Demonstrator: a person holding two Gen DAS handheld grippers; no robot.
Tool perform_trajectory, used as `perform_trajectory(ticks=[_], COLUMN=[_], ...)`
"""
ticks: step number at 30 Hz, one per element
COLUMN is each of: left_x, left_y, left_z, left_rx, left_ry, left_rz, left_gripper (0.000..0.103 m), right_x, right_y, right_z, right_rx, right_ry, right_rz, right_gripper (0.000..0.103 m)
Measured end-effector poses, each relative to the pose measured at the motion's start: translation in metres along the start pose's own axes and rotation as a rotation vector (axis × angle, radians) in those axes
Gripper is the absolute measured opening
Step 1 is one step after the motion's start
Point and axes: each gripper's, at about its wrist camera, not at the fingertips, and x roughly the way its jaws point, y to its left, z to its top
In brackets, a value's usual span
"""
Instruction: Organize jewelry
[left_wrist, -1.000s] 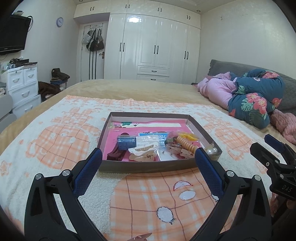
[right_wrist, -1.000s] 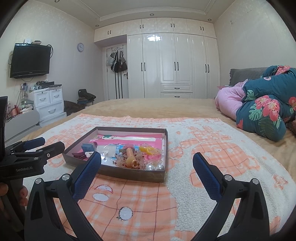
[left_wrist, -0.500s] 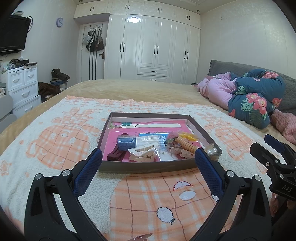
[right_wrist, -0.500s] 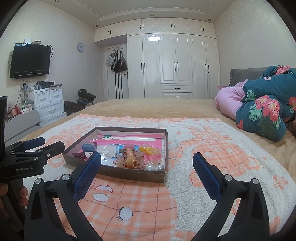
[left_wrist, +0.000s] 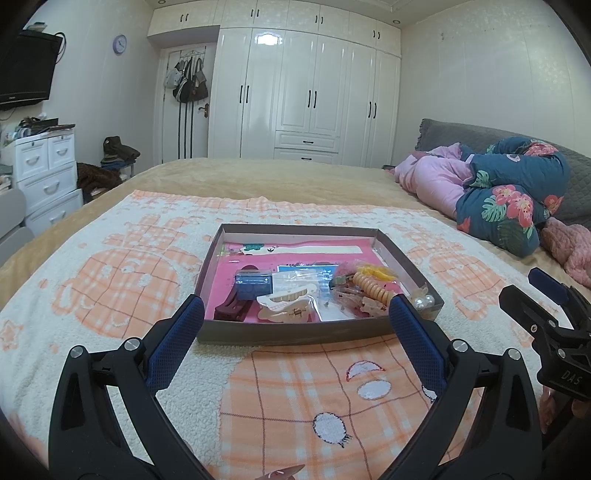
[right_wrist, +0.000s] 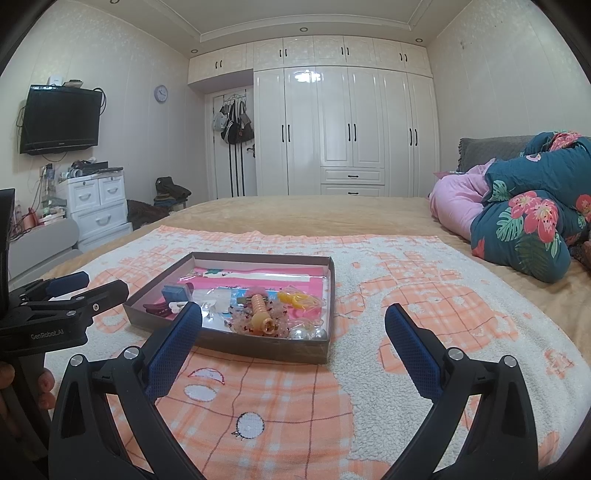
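A bedroom with a white wardrobe (left_wrist: 306, 99) along the far wall, a wall clock (left_wrist: 119, 43), a television (right_wrist: 61, 119) and a white drawer unit (right_wrist: 96, 206) to the left. On the bed lies an orange-and-white blanket (left_wrist: 122, 269), and a rolled floral quilt (left_wrist: 517, 199) and pink bedding (left_wrist: 432, 184) sit at the right. A shallow brown box (left_wrist: 295, 332) with a pink floor rests on the blanket, directly ahead of the left gripper (left_wrist: 295, 310) and ahead and to the left of the right gripper (right_wrist: 293, 314). Inside the box, from the left wrist view: a dark maroon clip (left_wrist: 232, 306) at the near left, a blue case (left_wrist: 254, 286) behind it, a cream claw clip (left_wrist: 288, 304) in the middle lying partly on clear packets (left_wrist: 310, 280), an orange spiral tie (left_wrist: 371, 290) and yellow bands (left_wrist: 376, 273) to the right, and pearls (left_wrist: 423, 301) in the near right corner. A long white strip (left_wrist: 314, 251) lies along the far side. Both grippers hover above the blanket, short of the box, with fingers spread wide apart and nothing between them. Each gripper shows at the edge of the other's view: the right one at the right edge of the left wrist view, the left one at the left edge of the right wrist view, with fingertips of a hand (right_wrist: 44, 384) beneath it.
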Motion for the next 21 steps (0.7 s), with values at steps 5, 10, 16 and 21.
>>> perform_trajectory(ticks=[5,10,16,21], left_x=[0.0007,0.0009,0.0026,0.0042], left_y=[0.0002,0.0,0.0001,0.0013], left_z=[0.0005,0.0004,-0.0006,-0.001], left_rx=[0.001,0.002,-0.002,-0.021], left_ry=[0.002,0.003,0.01,0.015], left_rz=[0.002,0.007,0.011,-0.001], left_gripper=[0.092,0.092,0.092,0.092], right_x=[0.0006,0.0003,0.0008,0.0009], right_y=[-0.0005,-0.0004,-0.0008,-0.0012], right_z=[-0.0001,-0.0001,-0.0003,-0.0004], right_rx=[0.0,0.0,-0.001,-0.003], right_ry=[0.0,0.001,0.003,0.003], right_rz=[0.001,0.0,-0.005,-0.006], right_gripper=[0.097,0.097,0.097,0.097])
